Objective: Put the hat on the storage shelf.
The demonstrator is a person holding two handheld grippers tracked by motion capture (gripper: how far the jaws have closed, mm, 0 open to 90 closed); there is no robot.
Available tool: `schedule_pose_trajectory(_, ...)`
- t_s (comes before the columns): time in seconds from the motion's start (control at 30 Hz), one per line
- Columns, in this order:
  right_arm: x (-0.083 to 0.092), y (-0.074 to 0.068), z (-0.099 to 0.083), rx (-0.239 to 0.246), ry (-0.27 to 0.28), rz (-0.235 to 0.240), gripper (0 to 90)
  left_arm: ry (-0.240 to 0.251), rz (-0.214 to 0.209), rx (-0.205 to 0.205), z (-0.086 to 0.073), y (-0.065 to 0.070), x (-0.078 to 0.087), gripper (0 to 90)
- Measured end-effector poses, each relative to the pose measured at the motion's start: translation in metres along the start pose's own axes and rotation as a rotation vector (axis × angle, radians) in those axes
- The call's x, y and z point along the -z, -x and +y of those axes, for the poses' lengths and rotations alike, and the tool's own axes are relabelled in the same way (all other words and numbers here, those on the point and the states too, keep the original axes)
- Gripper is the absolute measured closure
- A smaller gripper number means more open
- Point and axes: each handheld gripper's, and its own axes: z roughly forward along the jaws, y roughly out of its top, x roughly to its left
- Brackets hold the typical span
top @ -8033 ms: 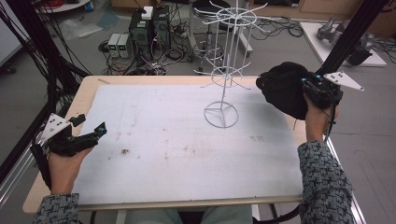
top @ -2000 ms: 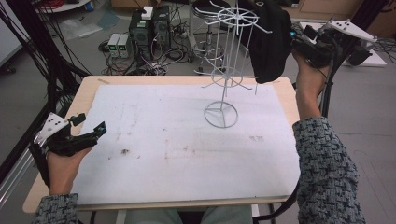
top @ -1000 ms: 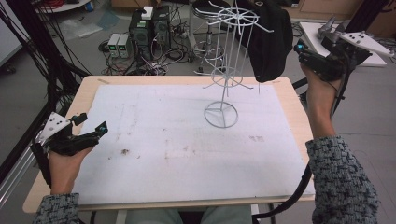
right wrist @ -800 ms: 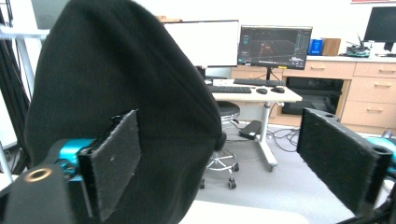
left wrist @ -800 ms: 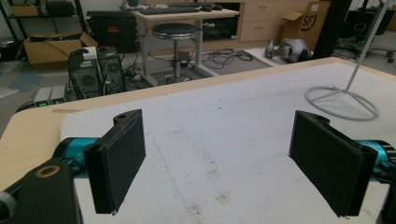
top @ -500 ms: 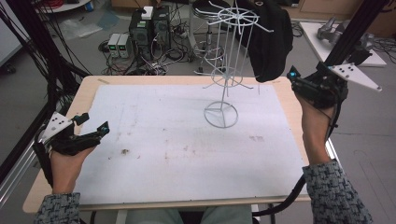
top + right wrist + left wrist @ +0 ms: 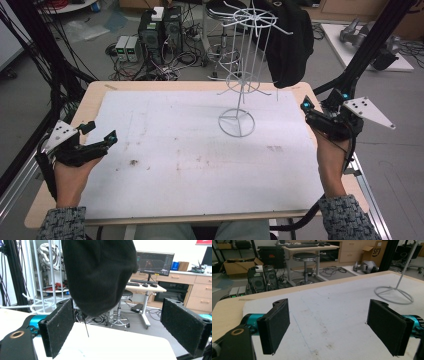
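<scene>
The table [image 7: 150, 90] is a pale wooden top almost wholly covered by a scuffed white mat [image 7: 190, 150], with a person seated at its near edge, both patterned sleeves coming in from below. Toward the far right of the mat stands a white wire display stand [image 7: 240, 90], its ring base flat on the mat and its thin arms spreading out at the top. A black knit hat [image 7: 289, 42] hangs from an arm on the stand's right side, drooping down over the table's far right corner; in the right gripper view it hangs ahead of the jaws and above them, apart from both pads. The right gripper [image 7: 312, 111] is at the right edge of the table, below the hat, and its jaws have just been opening, standing wide now with nothing between them. The left gripper [image 7: 107, 140] rests at the left edge of the mat, well apart from the stand, its jaws spread wide and empty too.
</scene>
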Motion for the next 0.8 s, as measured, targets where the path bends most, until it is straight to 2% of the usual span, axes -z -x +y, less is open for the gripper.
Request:
schedule_pose_trajectory(0.17,0.006,-0.003,-0.016,0.007,-0.013,-0.007,11.4,-0.004,0.001,0.000,-0.001,0.000,0.000,18.6)
schedule_pose_trajectory(0.53,0.013,-0.004,-0.050,-0.025,-0.061,0.008,11.4,-0.007,0.002,-0.002,-0.001,0.000,-0.001,18.6)
schedule_pose_trajectory(0.8,0.015,-0.007,-0.054,-0.021,-0.063,0.014,11.4,-0.012,0.000,0.000,-0.003,0.001,-0.003,18.6)
